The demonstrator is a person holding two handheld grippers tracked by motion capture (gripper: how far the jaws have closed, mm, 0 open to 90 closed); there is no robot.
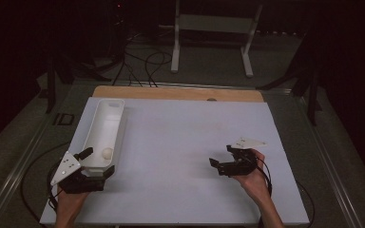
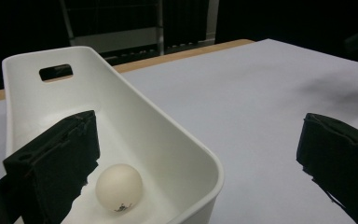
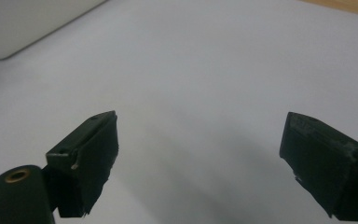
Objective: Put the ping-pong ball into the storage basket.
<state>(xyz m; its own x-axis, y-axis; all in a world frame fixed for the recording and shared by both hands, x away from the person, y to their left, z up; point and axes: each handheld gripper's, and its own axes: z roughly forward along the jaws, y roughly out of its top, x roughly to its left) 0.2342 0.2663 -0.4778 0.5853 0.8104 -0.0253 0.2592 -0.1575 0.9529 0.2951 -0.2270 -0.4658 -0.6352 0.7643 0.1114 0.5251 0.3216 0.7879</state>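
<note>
The fingers [image 2: 56,158] of the left gripper [image 1: 95,164] are spread wide astride the near end wall of the white bin [image 1: 102,137], where a white ball [image 2: 119,188] is seen. The right gripper [image 1: 222,160] is held wide open over the bare table [image 1: 180,142].

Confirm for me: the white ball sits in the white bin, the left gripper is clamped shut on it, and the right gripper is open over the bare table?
Not quite. The left gripper is open, its jaws straddling the white bin's near wall, as the left gripper view shows. The white ball lies loose inside; the right gripper is open.
</note>
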